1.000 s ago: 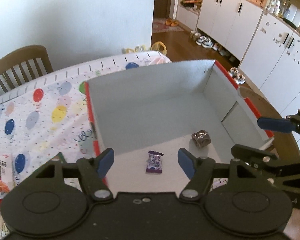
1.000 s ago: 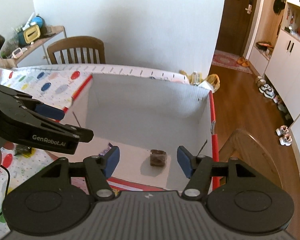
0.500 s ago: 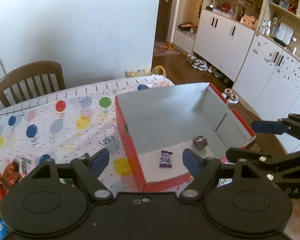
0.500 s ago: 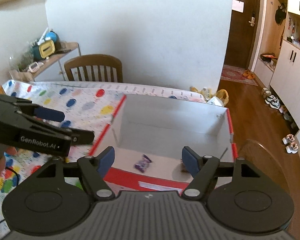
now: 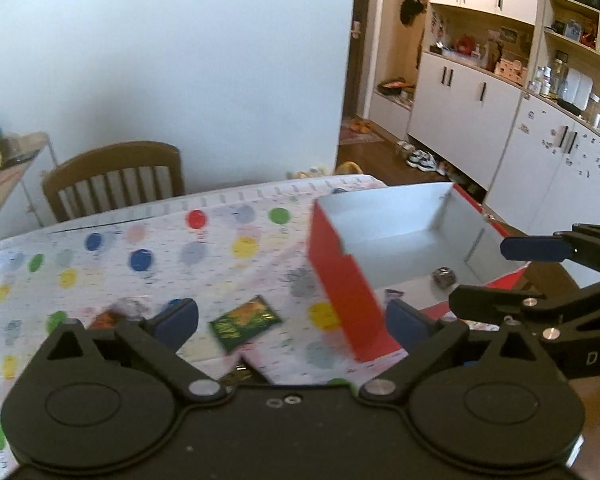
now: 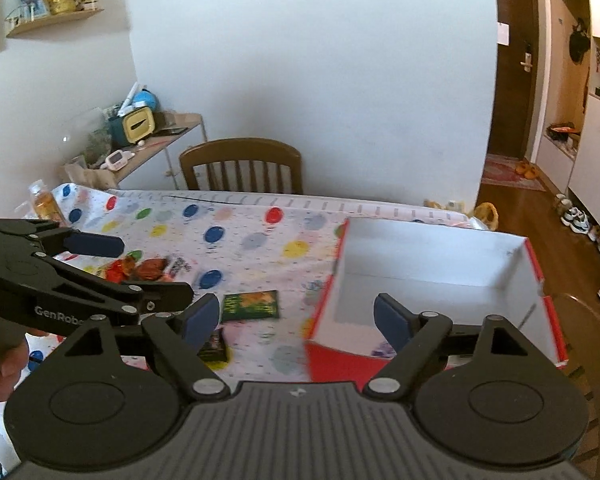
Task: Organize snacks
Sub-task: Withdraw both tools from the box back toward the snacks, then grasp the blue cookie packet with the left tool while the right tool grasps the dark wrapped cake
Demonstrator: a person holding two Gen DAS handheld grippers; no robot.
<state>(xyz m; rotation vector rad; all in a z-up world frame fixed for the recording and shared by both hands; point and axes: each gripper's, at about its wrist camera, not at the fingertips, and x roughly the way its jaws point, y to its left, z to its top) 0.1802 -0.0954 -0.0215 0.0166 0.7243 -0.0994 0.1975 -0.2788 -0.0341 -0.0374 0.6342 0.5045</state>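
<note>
A wooden chair with a slatted back stands at 12 o'clock behind the table, against a plain white wall. A balloon-print tablecloth covers the table. At 10 o'clock a side shelf carries a yellow box-shaped item and clutter, with a wall shelf higher up. At 2 o'clock stand white cabinets over a wooden floor, with shoes lined along their base and a dark door beyond
</note>
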